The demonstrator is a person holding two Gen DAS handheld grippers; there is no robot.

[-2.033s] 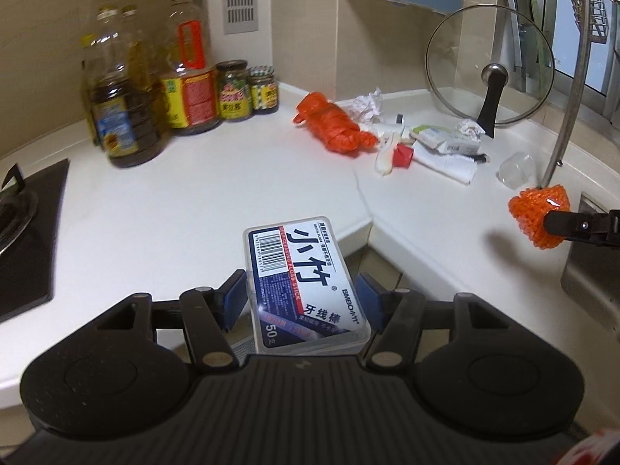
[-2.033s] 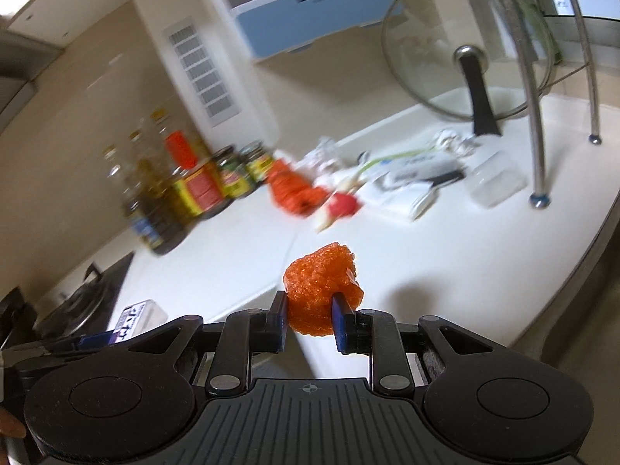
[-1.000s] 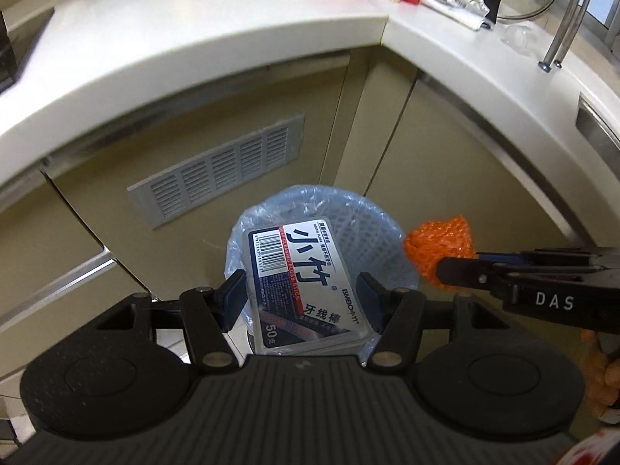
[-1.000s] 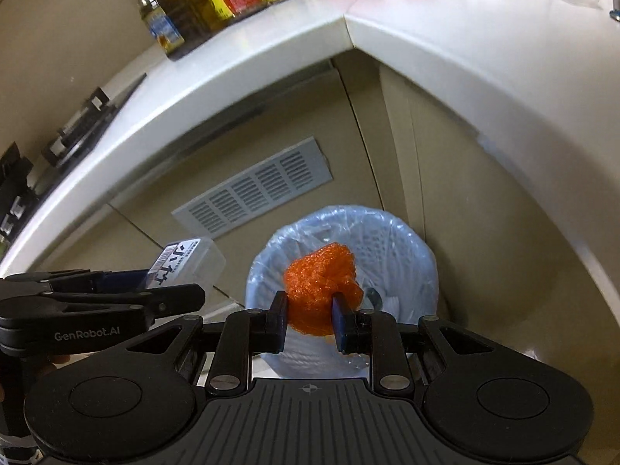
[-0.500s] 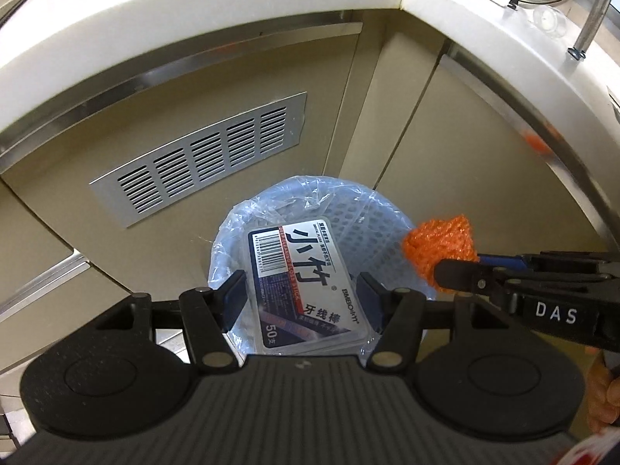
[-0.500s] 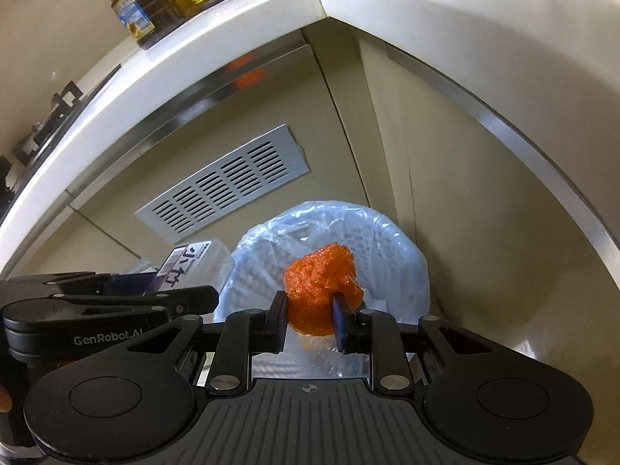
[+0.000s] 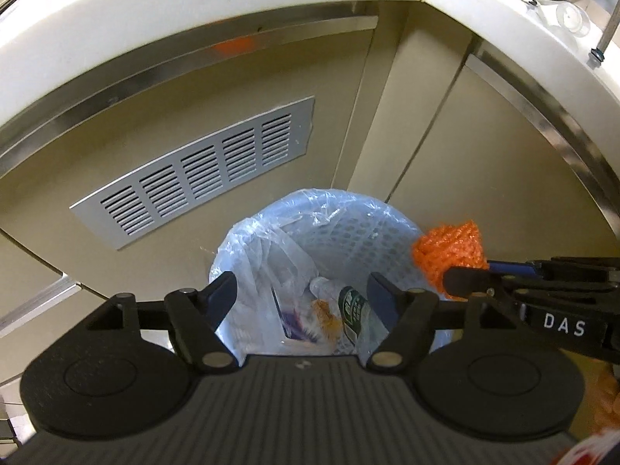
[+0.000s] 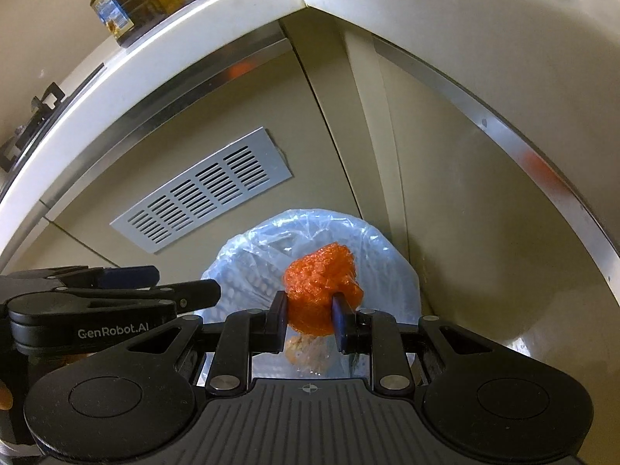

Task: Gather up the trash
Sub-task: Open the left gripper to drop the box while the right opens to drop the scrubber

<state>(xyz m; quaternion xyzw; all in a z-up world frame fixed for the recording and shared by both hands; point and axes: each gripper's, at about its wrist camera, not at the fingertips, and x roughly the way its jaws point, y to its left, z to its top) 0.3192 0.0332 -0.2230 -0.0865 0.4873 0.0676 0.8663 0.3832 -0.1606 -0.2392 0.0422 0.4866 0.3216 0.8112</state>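
On my left, the vent grille (image 7: 201, 170) sits in the cabinet front under the curved countertop edge (image 7: 193, 4); open air lies between it and the lined trash bin (image 7: 348, 232) below. My left gripper (image 7: 302, 294) points steeply down over the bin mouth, jaws opening with nothing between them. To the right, my right gripper (image 8: 310, 310) also tilts down above the bin, pinching the orange mesh wad (image 8: 321, 275) firmly between its pads.
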